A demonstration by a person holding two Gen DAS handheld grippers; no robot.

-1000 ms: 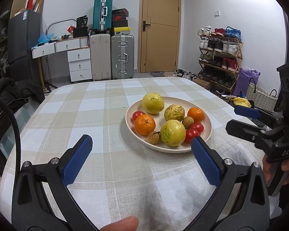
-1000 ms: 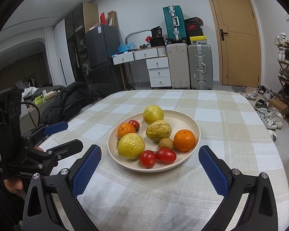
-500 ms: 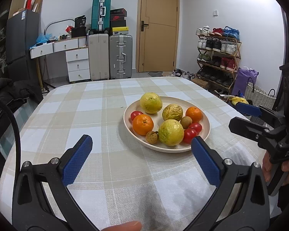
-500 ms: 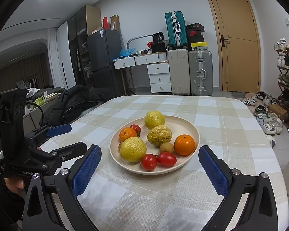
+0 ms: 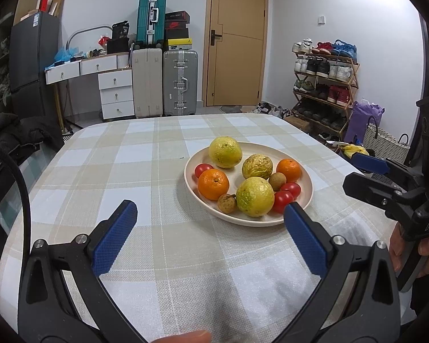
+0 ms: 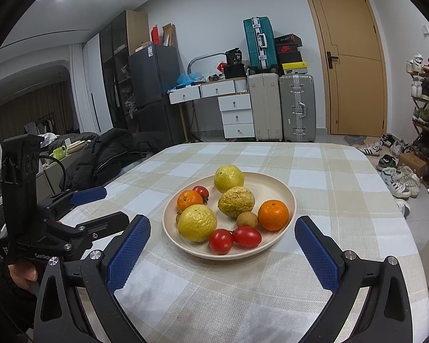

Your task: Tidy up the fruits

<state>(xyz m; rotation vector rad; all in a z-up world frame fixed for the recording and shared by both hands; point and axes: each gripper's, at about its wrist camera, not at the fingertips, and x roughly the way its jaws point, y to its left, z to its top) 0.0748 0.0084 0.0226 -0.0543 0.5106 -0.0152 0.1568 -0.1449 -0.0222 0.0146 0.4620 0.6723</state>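
Note:
A cream plate [image 5: 305, 200] [image 6: 268, 188] on the checked table holds three yellow citrus-like fruits: one at the back [image 5: 225, 152], a wrinkled one [image 5: 256, 166] and a front one [image 5: 254, 196]. Two oranges [image 5: 213, 184] [image 6: 273, 215], three small tomatoes [image 6: 220, 241] and brown longans [image 5: 226, 203] lie among them. My left gripper [image 5: 210, 211] [image 6: 114, 204] hovers open just short of the plate's near-left side. Level with the plate's near rim, my right gripper [image 6: 222, 224] [image 5: 353, 171] is also open. Neither holds anything.
The checked tablecloth [image 5: 134, 171] covers a table with rounded edges. A black jacket [image 6: 114, 151] lies over a seat at the left edge. Suitcases [image 5: 180, 83], drawers, a door and a shoe rack [image 5: 323, 85] stand beyond. A wicker basket [image 5: 383, 143] sits on the floor to the right.
Both views shift only slightly; the right gripper has tilted up a little. The fruit and plate have not moved, and both grippers remain open.

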